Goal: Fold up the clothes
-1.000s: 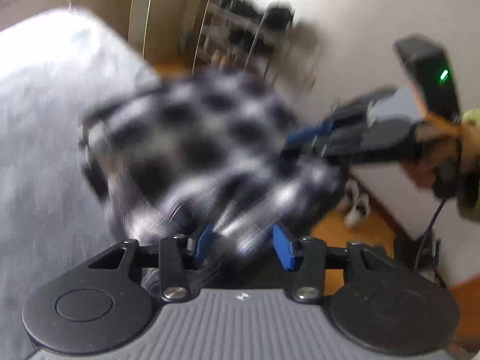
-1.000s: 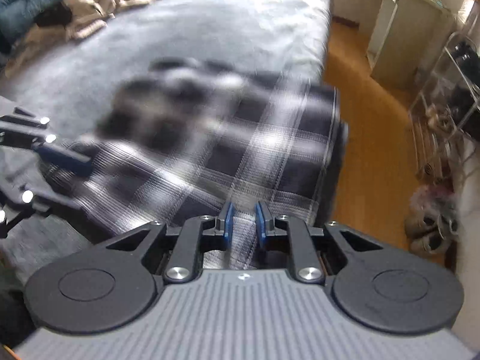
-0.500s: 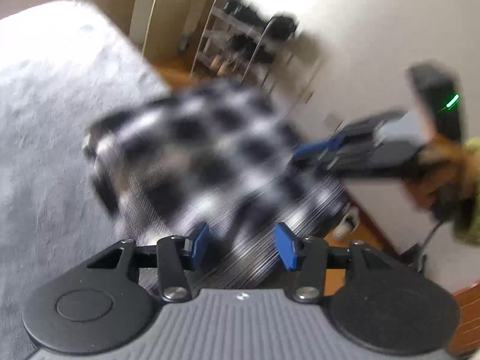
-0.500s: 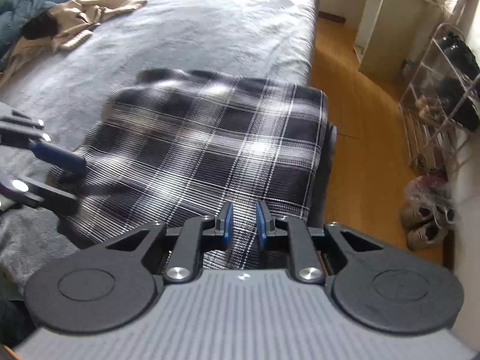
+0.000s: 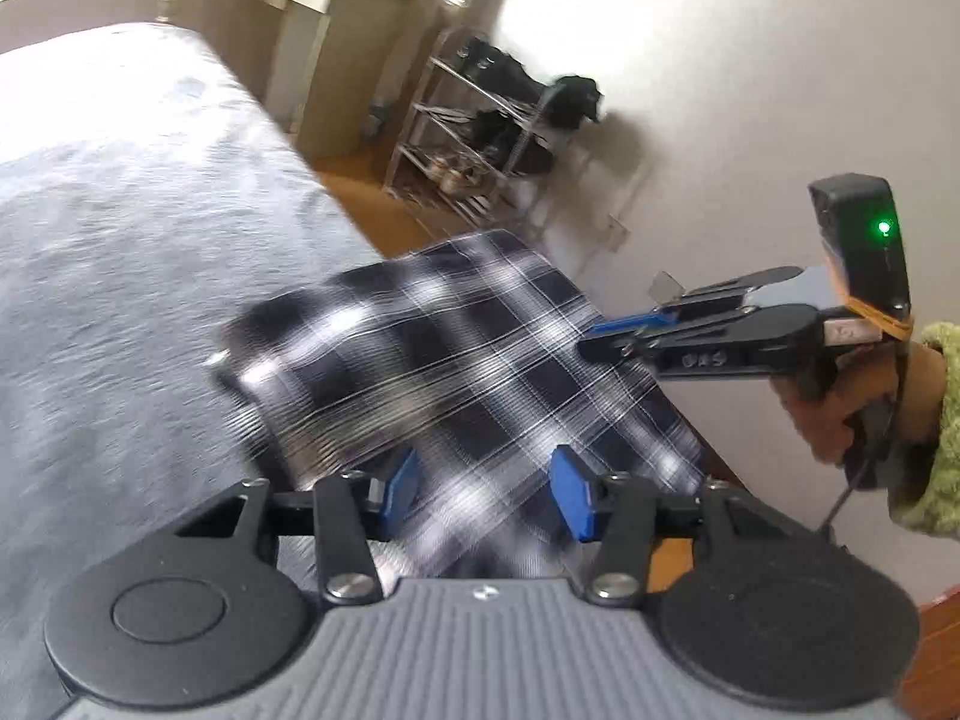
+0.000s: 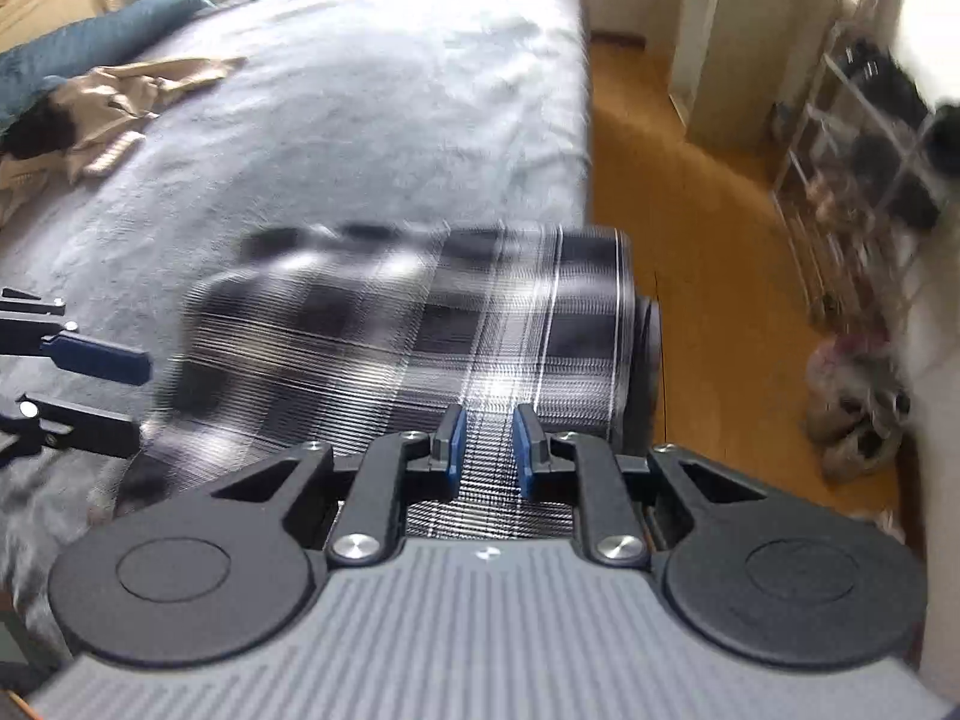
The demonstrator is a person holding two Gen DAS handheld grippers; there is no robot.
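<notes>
Released now, one plaid shirt [image 5: 456, 372] lies on the bed [image 5: 120, 240]; both hand-held grippers gape, left [image 5: 486, 492] wider, right [image 6: 485, 450] narrower

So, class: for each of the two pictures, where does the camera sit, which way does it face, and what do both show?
Left wrist: sits on the left gripper, faces across the plaid shirt toward the wall; shows the right gripper and a hand.
Right wrist: sits on the right gripper, faces along the bed; shows the left gripper.
Shared: shirt, bed, shoe rack.

shirt [image 6: 420, 336] on bed [image 6: 372, 108] edge | shoe rack [image 6: 864, 180] right, across floor [image 6: 678, 192]
</notes>
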